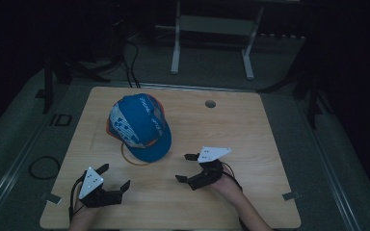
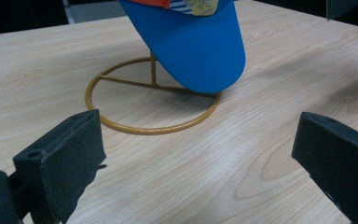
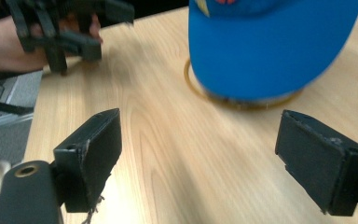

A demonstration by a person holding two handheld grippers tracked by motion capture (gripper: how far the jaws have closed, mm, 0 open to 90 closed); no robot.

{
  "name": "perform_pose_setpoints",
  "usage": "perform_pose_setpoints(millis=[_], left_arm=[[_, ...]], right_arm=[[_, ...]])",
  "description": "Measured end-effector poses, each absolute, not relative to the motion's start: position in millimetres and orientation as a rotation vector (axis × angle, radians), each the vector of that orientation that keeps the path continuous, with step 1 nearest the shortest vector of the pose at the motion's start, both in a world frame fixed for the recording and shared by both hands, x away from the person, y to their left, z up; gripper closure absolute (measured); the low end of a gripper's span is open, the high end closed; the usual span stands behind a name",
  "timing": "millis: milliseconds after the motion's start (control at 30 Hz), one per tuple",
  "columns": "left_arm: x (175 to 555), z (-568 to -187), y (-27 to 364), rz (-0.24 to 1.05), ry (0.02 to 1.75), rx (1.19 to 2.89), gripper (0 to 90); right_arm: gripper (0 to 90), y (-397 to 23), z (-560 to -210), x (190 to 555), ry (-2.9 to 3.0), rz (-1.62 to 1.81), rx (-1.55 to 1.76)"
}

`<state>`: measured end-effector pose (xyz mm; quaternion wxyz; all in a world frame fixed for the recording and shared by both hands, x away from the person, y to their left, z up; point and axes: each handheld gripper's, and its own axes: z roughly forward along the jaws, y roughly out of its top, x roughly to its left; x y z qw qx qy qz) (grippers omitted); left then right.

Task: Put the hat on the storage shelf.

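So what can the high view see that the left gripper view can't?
High view alone: the whole table with its round hole, the cap's patterned crown, both grippers, left and right, open near the front edge, and a white frame on the floor behind. Left gripper view alone: the stand's thin upright post and crossbar under the brim. Both share the blue cap on the gold ring stand and the wooden tabletop.

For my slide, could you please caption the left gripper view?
Open left gripper faces a blue cap perched on a gold wire stand on the wooden table.
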<state>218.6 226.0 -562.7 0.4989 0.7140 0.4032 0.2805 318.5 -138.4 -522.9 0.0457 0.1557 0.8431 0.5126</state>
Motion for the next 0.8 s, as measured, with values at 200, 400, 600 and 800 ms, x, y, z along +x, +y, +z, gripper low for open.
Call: perform_pose_setpoints(millis=[200, 400, 600, 800], left_arm=[[219, -563, 227, 0.675, 0.983, 1.724, 2.6], [219, -563, 226, 0.672, 0.984, 1.729, 2.6], [219, -564, 226, 0.669, 0.981, 1.731, 2.7], [218, -563, 227, 0.667, 0.987, 1.728, 2.6]], right_arm=[[14.4, -157, -537, 315, 2.576, 1.56, 0.528], [14.2, -173, -547, 309, 2.584, 1.558, 0.546], [14.6, -188, -550, 307, 2.537, 1.579, 0.555], [14.7, -204, -551, 308, 2.527, 1.553, 0.562]])
